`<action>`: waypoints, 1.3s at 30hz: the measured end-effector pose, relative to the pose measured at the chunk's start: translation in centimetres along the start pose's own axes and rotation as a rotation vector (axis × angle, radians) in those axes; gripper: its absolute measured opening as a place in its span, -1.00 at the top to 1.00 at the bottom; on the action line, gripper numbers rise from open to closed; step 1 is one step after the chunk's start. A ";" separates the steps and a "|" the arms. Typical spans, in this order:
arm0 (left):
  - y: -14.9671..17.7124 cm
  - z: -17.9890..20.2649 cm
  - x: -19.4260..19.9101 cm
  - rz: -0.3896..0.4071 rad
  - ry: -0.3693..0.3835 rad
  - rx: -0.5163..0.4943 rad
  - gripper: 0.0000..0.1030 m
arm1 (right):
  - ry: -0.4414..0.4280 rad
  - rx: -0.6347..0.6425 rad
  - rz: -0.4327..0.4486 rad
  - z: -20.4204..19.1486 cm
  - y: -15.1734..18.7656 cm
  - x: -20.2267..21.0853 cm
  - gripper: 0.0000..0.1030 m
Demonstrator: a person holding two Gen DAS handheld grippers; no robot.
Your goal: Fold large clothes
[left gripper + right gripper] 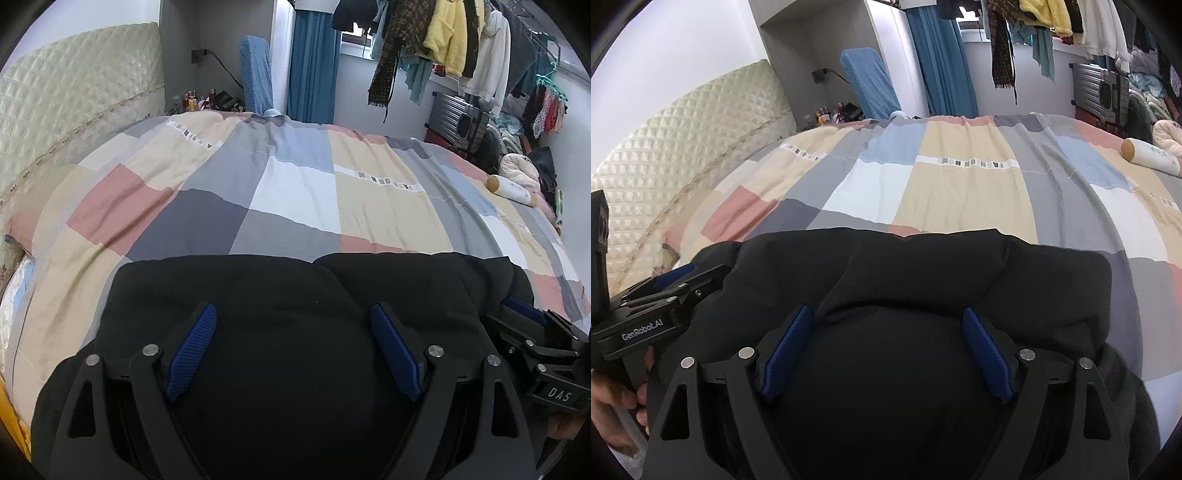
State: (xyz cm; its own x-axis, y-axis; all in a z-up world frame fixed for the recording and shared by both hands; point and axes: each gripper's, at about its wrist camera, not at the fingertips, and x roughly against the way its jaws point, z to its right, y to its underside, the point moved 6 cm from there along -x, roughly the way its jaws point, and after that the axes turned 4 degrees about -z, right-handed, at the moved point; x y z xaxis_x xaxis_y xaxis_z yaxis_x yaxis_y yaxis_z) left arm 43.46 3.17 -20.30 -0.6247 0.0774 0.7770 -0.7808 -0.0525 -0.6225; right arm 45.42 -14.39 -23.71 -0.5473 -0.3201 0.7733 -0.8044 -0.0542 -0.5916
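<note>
While bed point(295, 192) with patchwork cover gives wide flat support, black garment point(280, 295) lies bunched at near edge, far hem doubled over; judge fold just laid, needs smoothing. Left gripper point(291, 347) and right gripper point(886, 350) hover side by side over cloth, jaws spread, grasping nothing. Flatten bulges outward, square edges before next fold; avoid bottle point(511, 190) at far right

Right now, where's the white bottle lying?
The white bottle lies on its side at the right edge of the patchwork bed cover, beyond the black garment, near the pile of clothes.
</note>
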 end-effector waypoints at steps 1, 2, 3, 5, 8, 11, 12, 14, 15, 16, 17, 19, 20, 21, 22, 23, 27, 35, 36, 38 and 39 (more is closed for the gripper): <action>0.0 0.0 -0.1 0.000 -0.003 -0.001 -0.66 | -0.004 -0.007 -0.005 0.1 0.0 -0.1 -0.62; 0.0 0.1 0.0 -0.004 -0.003 -0.003 -0.66 | -0.008 -0.009 -0.008 0.1 0.0 -0.1 -0.62; -0.1 0.0 -0.1 -0.007 -0.001 -0.004 -0.66 | -0.016 -0.016 -0.013 0.2 0.1 0.1 -0.62; -0.1 -0.1 0.1 -0.007 0.002 -0.003 -0.66 | -0.044 -0.035 -0.012 0.5 0.1 1.0 -0.61; 0.1 -1.1 1.1 0.002 -0.023 0.001 -0.67 | -0.066 -0.057 0.025 1.3 0.1 3.3 -0.61; 0.5 -3.1 2.6 0.030 -0.051 0.018 -0.71 | -0.057 -0.068 0.060 3.0 0.1 5.8 -0.61; 0.6 -3.8 3.0 0.034 -0.059 0.024 -0.73 | -0.054 -0.074 0.070 3.8 0.1 6.7 -0.62; 1.0 -5.6 4.0 0.051 -0.085 0.045 -0.91 | -0.043 -0.094 0.079 5.4 0.4 8.0 -0.68; 1.2 -6.6 4.5 0.060 -0.100 0.056 -0.97 | -0.036 -0.108 0.081 6.4 0.7 8.4 -0.74; 1.5 -7.8 5.1 0.073 -0.117 0.072 -0.99 | -0.030 -0.123 0.084 7.3 1.0 8.8 -0.77; 1.7 -8.5 5.3 0.077 -0.124 0.078 -0.99 | -0.024 -0.143 0.086 8.3 1.4 9.1 -0.79; 2.6 -10.7 5.8 0.072 -0.149 0.101 -0.99 | -0.004 -0.192 0.087 10.7 2.3 9.4 -0.99; 3.2 -11.8 5.9 0.061 -0.155 0.118 -0.99 | 0.000 -0.218 0.089 11.7 2.8 9.5 -1.00; 3.8 -12.9 5.9 0.056 -0.162 0.136 -0.99 | -0.005 -0.242 0.086 12.5 3.2 9.5 -1.00; 4.4 -14.0 5.8 0.049 -0.174 0.159 -0.99 | -0.017 -0.265 0.080 13.1 3.5 9.3 -1.00; 5.1 -15.1 5.7 0.041 -0.179 0.184 -0.99 | -0.033 -0.288 0.060 13.8 3.9 8.9 -0.99; 8.0 -18.2 3.8 -0.048 -0.083 0.321 -0.97 | -0.021 -0.337 -0.011 15.7 5.0 6.9 -0.99; 9.2 -15.7 1.9 -0.111 0.205 0.352 -0.20 | -0.196 -0.300 -0.142 13.8 6.4 3.8 -0.89; 9.1 -15.2 1.8 -0.111 0.213 0.350 -0.16 | -0.202 -0.270 -0.136 13.1 6.3 4.0 -0.68; 9.1 -14.6 1.8 -0.091 0.221 0.346 0.19 | -0.207 -0.223 -0.127 11.9 6.2 4.3 -0.23; 9.0 -14.4 2.0 -0.084 0.237 0.351 0.29 | -0.202 -0.200 -0.125 11.4 6.2 4.5 0.17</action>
State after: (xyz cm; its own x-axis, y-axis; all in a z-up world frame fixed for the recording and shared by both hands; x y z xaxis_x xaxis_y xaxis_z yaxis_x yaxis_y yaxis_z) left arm 35.29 17.16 -25.71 -0.5721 0.3197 0.7553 -0.8094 -0.3686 -0.4571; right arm 40.62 -26.92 -26.52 -0.4006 -0.5054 0.7643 -0.9029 0.0759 -0.4231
